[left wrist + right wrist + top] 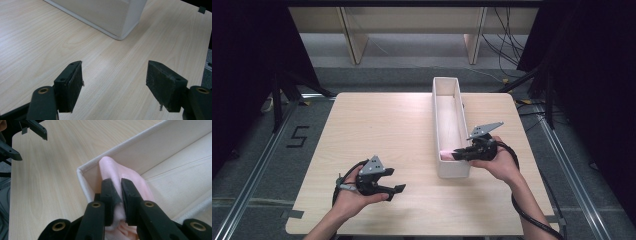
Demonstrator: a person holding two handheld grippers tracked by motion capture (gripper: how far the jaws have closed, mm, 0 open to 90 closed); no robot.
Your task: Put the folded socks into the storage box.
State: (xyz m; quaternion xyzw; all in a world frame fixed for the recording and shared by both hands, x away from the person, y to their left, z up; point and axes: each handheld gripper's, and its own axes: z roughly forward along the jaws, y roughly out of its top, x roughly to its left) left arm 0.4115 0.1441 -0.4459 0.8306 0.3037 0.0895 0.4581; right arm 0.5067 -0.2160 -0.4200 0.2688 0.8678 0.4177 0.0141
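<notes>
A long white fabric box (447, 95) stands on the wooden table, right of centre. My right gripper (458, 154) reaches over its near right rim, shut on a pale pink cloth (445, 154). In the right gripper view the pink cloth (113, 170) is pinched between the jaws of my right gripper (117, 190) inside the near corner of the box (140, 147). My left gripper (398, 191) is held low over the near left of the table, open and holding nothing. In the left gripper view my left gripper (115, 85) spreads wide over bare wood, with the box corner (120, 17) ahead.
The light wooden table (377, 130) has bare room on its left half and along its front edge. Black curtains flank both sides. Wooden legs and cables (507, 35) lie on the floor behind the table. A "5" mark (298, 136) is taped on the floor at left.
</notes>
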